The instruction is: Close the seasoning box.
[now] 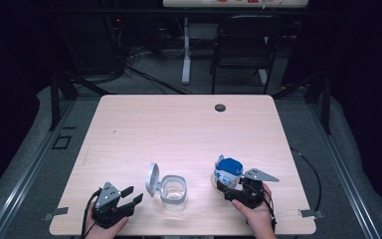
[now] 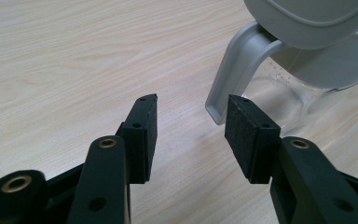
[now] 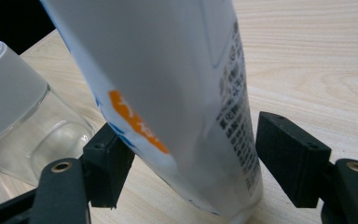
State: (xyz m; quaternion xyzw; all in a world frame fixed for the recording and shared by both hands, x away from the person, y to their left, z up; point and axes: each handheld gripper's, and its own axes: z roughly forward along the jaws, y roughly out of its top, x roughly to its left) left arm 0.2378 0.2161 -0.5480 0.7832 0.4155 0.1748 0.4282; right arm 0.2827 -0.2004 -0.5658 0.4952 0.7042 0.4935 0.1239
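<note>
A white pouch with a blue top [image 1: 228, 169] stands tilted on the wooden table [image 1: 179, 124], near its front right. My right gripper [image 1: 226, 185] is open around the pouch's lower part [image 3: 168, 70]: its jaws flank the pouch, and a thin gap shows at the right-hand pad [image 3: 284, 158]. A clear glass jar [image 1: 173, 191] with its grey flip lid [image 1: 152, 178] swung open sits left of the pouch. My left gripper [image 1: 132, 194] rests open near the front left, its jaws [image 2: 191, 116] empty. They point at the lid's grey hinge arm [image 2: 235, 70].
A small black grommet [image 1: 220, 107] sits in the table's far edge. Beyond the table stand a black chair [image 1: 243, 45] and a white desk leg [image 1: 186, 50]. Cables lie on the floor.
</note>
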